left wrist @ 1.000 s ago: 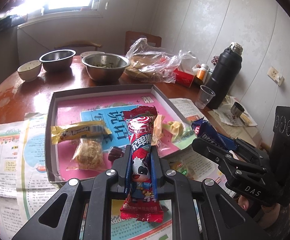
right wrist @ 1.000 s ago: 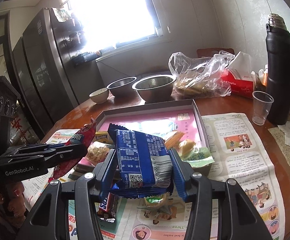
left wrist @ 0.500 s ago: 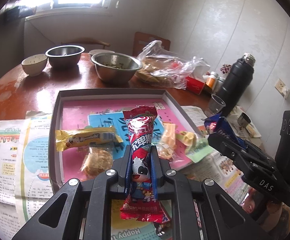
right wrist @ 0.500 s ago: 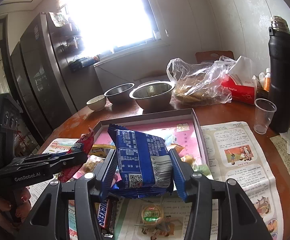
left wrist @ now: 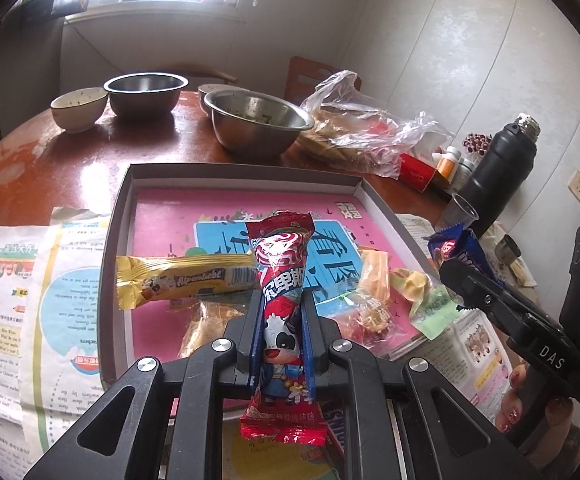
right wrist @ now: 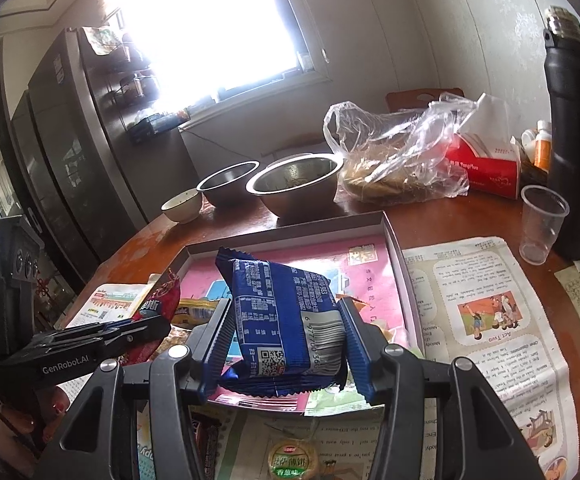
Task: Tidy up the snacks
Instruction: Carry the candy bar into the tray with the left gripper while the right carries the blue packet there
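Item 1, table (left wrist: pixel 49 160): round, red-brown, crowded. I see little bare room near the tray, so anything I drop may slide under newspaper (right wrist: pixel 490 320).

Item 2, tray (left wrist: pixel 245 174): shallow grey box with pink lining, already bearing a yellow bar (left wrist: pixel 185 278) and loose wrapped sweets (left wrist: pixel 374 280) at its near right. Risk, as I judge it: setting new packets on that heap would push pieces over the low wall.

Item 3, right gripper (right wrist: pixel 285 332): jaws clamped on the blue biscuit packet (right wrist: pixel 285 312), held above the tray's near edge. The packet is puffy and gripped across its width; I expect a harder squeeze would crush the contents, and a loose release could tip it onto the rim.

Item 4, left gripper (left wrist: pixel 279 332): jaws nearly together, pinching the red lollipop wrapper (left wrist: pixel 281 288) at its middle, upright over the tray. The foil is slick and its tail hangs free below; it could slip.

Item 5, both tools near each other: I reckon a collision is possible if I lower both at once.

Item 6, round green-labelled snack (right wrist: pixel 292 460): on the newspaper outside the tray, easily overlooked.
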A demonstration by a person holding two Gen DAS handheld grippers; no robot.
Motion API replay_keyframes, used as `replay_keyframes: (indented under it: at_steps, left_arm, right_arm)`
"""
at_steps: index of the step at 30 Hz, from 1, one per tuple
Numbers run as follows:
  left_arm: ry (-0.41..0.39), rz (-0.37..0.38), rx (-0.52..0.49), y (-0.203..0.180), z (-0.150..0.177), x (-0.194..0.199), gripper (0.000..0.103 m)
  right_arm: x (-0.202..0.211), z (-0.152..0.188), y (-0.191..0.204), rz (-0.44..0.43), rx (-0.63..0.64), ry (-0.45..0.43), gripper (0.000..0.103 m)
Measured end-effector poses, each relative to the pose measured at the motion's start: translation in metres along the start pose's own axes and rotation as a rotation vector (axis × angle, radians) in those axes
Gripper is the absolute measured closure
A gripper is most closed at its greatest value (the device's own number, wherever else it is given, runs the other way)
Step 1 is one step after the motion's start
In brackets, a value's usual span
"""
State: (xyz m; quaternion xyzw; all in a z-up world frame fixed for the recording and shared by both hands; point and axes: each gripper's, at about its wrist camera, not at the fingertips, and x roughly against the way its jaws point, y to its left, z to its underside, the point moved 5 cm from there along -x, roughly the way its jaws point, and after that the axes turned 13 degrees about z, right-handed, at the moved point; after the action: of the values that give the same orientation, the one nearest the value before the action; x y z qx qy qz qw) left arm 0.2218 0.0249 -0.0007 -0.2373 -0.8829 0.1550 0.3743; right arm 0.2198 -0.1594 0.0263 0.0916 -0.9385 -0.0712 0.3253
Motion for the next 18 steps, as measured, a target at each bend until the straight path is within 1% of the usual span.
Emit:
replay_keyframes:
  at_steps: [3,8,18]
  left_arm:
    - [-0.004,-0.011,-0.006,0.002,0.000,-0.003,0.087]
    - [-0.002,-0.008,0.007,0.006,0.001,-0.007,0.087]
    - [0.028,-0.012,0.012,0.009,0.006,-0.019,0.087]
  right_arm:
    - [-0.005,0.003,-0.005,0.005,-0.013,0.011,0.051]
    - [-0.014,0.006,-0.011,0.018,-0.023,0.030,0.051]
    - [-0.029,0.012,-0.012,0.045,-0.029,0.066,0.051]
